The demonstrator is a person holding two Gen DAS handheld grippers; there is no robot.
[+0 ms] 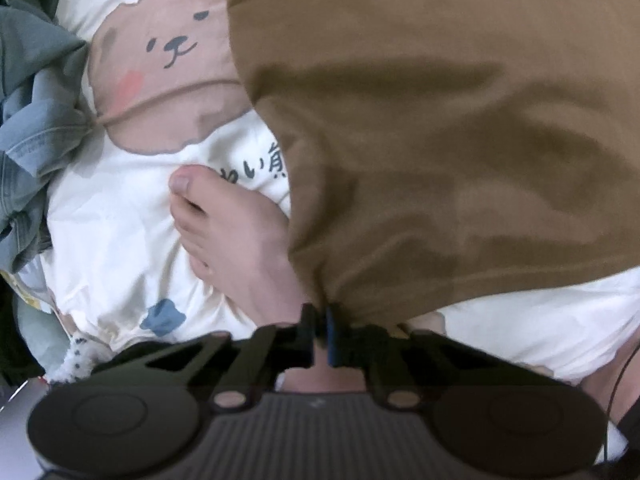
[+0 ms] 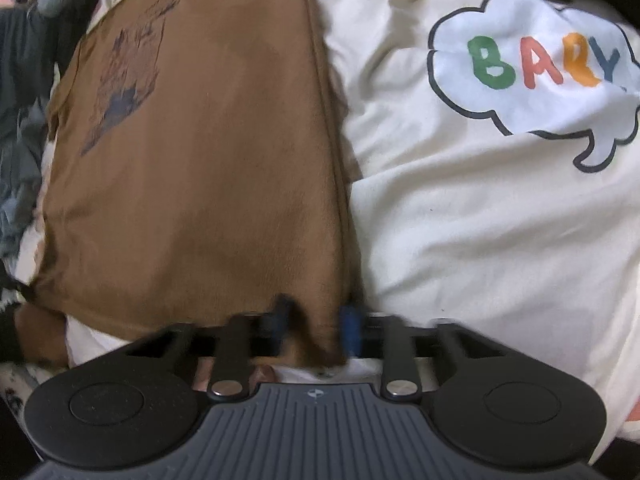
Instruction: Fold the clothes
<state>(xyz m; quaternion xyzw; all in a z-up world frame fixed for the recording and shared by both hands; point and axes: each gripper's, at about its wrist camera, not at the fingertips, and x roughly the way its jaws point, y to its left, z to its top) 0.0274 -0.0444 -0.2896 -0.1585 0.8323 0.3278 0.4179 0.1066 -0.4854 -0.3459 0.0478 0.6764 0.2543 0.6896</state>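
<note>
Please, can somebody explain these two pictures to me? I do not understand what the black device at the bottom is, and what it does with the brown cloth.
Each picture comes from a camera on a hand-held gripper, looking along its two fingers. The left gripper is shut on one corner of a brown T-shirt. The right gripper has a second corner between its fingers, which stand further apart. The shirt lies on a cream cartoon-print cover. A bare foot rests there, with grey-blue clothes beside.

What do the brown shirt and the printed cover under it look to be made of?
Brown shirt: soft matte knit, probably cotton jersey; it drapes and bunches, with a stitched hem. Printed cover: cream matte woven fabric, likely cotton or a blend; fine creases, flat cartoon print.
</note>
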